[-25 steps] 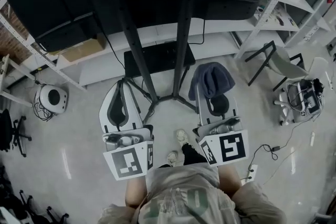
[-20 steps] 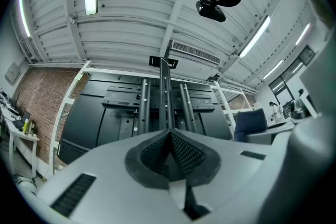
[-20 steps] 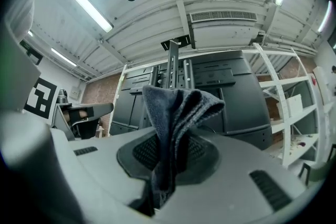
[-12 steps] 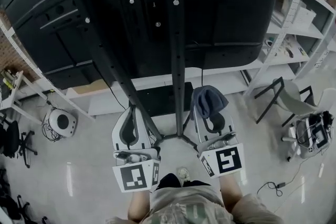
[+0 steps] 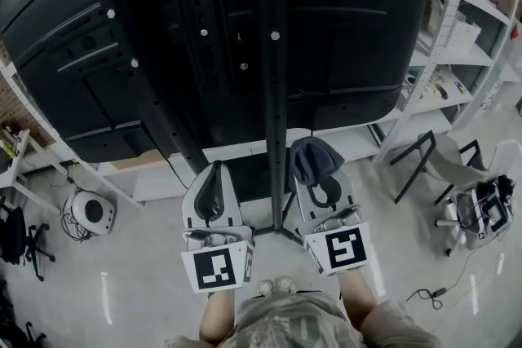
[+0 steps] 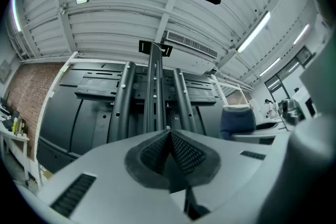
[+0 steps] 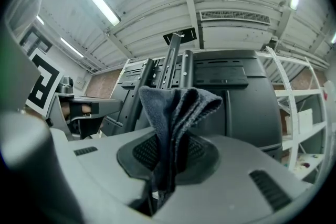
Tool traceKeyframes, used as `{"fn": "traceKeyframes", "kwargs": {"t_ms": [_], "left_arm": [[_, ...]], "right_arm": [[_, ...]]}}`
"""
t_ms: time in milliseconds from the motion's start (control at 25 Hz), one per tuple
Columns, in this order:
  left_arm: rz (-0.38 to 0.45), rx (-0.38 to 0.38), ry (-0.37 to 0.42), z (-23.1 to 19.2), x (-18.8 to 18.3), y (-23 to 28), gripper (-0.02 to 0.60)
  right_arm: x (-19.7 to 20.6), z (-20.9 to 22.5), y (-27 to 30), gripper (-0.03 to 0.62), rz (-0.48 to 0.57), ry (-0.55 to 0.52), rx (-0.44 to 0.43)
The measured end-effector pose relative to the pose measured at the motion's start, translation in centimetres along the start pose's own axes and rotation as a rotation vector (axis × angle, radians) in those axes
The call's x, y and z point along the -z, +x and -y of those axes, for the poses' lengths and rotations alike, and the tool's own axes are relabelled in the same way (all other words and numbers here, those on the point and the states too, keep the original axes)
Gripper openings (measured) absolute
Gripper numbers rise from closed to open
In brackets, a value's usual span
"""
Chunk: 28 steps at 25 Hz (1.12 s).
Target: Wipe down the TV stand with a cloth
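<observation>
White shelving [image 5: 457, 53] is flanking the black TV stand [image 5: 270, 77]. Before its poles, the left tongs [image 6: 169, 139] are sitting pressed together, empty, while the right tongs [image 7: 169, 152] are pinching the dark cloth [image 7: 176, 107] upright.

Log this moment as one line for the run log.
left gripper: shut, empty | right gripper: shut on cloth | both aimed at TV stand posts | cloth contact: unclear
</observation>
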<state>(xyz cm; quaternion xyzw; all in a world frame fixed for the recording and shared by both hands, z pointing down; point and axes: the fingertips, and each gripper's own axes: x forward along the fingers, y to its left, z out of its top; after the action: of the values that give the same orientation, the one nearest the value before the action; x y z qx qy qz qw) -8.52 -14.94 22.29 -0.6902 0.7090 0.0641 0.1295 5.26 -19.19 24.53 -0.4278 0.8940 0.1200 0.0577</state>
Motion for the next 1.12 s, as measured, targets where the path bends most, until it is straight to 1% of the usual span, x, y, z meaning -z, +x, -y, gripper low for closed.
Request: {"fn": "traceKeyframes", "kwargs": {"t_ms": [80,160,280,360,480,560,640,720,800,880,1040,1120], "left_arm": [[-0.002,0.012,0.0,-0.3,0.2,0.3,0.015],[-0.005,0.016,-0.005,-0.9,0.3,0.7,0.015],[-0.022,0.02,0.0,-1.5,0.2,1.4,0.015],[-0.027,0.028,0.015,-1.5,-0.3,1.8,0.015],[-0.009,0.048,0.021,-1.3,-1.0,2.2,0.015],[-0.001,0.062,0.028,-1.2,-1.2,2.4,0.015],[0.004,0.069,0.027,-1.1,-1.3,2.5,0.015],[0.006,0.073,0.023,-1.2,-1.3,2.5,0.015],[0.01,0.075,0.021,-1.3,-1.4,2.6,0.015],[0.015,0.073,0.016,-1.6,-1.6,2.6,0.015],[0.021,0.082,0.006,-1.9,-1.7,2.6,0.015],[0.017,0.096,0.002,-1.7,-1.5,2.6,0.015]], "right_arm": [[-0.7,0.1,0.8,0.057,0.003,-0.025,0.01],[-2.7,0.1,1.9,0.057,0.025,-0.078,0.013],[-6.8,1.0,4.1,0.057,0.044,-0.241,0.042],[-10.3,2.1,5.8,0.057,0.049,-0.39,0.093],[-16.6,3.3,8.3,0.057,0.107,-0.669,0.202],[-20.1,3.6,10.0,0.057,0.141,-0.853,0.257],[-22.7,3.6,11.6,0.057,0.146,-1.023,0.301],[-24.4,3.5,12.9,0.057,0.136,-1.158,0.344],[-25.4,3.4,13.9,0.057,0.114,-1.243,0.372],[-25.6,3.4,14.7,0.057,0.084,-1.295,0.387],[-25.0,3.6,15.5,0.057,0.044,-1.353,0.41],[-24.5,3.8,15.7,0.057,0.029,-1.365,0.421]]}}
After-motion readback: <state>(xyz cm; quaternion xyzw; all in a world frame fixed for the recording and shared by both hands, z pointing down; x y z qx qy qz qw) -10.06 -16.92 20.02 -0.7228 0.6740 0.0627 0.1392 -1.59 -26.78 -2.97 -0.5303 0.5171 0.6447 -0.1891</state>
